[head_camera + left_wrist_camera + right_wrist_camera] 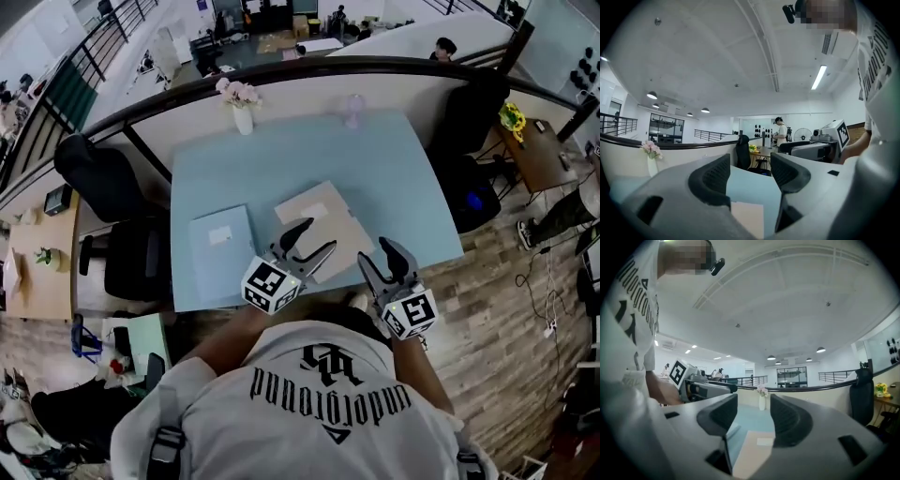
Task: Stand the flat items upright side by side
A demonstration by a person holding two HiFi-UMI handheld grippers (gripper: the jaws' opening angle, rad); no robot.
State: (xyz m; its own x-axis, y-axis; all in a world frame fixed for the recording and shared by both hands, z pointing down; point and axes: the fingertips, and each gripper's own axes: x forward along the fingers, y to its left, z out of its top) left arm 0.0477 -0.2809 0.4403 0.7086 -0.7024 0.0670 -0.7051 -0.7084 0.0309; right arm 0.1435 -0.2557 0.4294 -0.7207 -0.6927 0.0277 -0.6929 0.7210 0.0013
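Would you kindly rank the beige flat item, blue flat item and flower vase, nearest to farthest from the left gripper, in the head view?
1. Beige flat item, just beneath the left gripper.
2. Blue flat item, to its left.
3. Flower vase, at the table's far edge.

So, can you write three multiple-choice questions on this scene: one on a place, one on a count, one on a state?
1. Where does the vase stand?
A. at the table's far edge
B. on a chair
C. on the floor

2. How many flat items lie on the table?
A. one
B. two
C. four

3. How are the left gripper's jaws?
A. shut on the vase
B. shut, empty
C. open, empty

Key:
1 A: it stands at the far edge, under the railing.
2 B: a blue one and a beige one.
3 C: the pads stand apart with nothing between them.
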